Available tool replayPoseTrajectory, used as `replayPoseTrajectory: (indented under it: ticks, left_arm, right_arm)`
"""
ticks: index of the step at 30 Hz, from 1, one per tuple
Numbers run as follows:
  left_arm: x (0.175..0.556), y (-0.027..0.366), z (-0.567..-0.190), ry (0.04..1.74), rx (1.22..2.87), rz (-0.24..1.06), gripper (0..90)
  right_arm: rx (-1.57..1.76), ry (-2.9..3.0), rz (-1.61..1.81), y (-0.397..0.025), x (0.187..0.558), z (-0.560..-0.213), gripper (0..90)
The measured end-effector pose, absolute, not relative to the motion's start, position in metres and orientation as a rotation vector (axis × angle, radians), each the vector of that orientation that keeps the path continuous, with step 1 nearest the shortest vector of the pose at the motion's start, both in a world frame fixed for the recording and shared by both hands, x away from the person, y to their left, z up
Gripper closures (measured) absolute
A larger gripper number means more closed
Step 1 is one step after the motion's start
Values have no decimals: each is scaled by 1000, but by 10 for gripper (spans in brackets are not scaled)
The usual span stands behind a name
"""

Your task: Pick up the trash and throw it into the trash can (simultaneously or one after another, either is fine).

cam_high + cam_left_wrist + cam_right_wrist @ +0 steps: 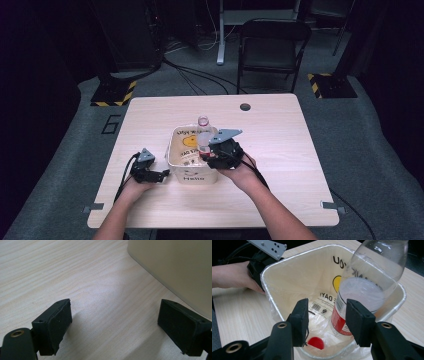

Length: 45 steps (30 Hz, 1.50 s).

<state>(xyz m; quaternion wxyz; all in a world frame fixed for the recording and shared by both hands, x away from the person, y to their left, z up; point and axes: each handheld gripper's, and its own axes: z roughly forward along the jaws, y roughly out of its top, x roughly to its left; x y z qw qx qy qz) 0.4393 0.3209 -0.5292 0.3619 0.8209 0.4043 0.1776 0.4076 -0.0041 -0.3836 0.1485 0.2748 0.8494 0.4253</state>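
Clear plastic bottle (372,282) with red-and-white label, leaning inside cream-coloured square plastic bin (274,272) lined with thin transparent bag; base low in bin, neck rising above rim and tilted toward far side, as seen also in high view (203,131). Small round red cap (315,342) lying on liner at bin bottom, just beside bottle base. Black lettering, yellow smiley and barcode sticker on inner bin wall; word "Hello" on near outer wall.

Right gripper (327,320) poised over near rim of bin, fingers (300,320) spread apart, bottle's lower body just ahead of and partly behind right-hand finger; contact not determinable, nothing clamped between them. In high view, same gripper (220,152) above near right part of bin, grey three-cornered plate on top.

Left gripper (115,325) low over pale wood-grain surface (50,270), fingers (58,322) wide apart, bare surface between them, outer bin wall (180,270) just beside one finger. In high view, left gripper (147,172) close to left side of bin (192,175), resting near surface (280,150).

Black folding chair (272,47) and cables on grey floor beyond surface.
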Motion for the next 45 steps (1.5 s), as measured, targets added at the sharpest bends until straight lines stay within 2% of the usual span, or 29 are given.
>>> replayPoseTrajectory:
  ticks: [14,33,45]
  left_arm:
    - [439,321,-529,1042,2116,452,119]
    - [439,321,-529,1039,2119,455,119]
    - [439,321,-529,1040,2118,456,119]
  right_arm:
    - [816,2369,1211,-32,397,-375,498]
    - [975,2257,1192,-92,385,-385,462]
    - [1062,2198,1198,-116,381,-401,458]
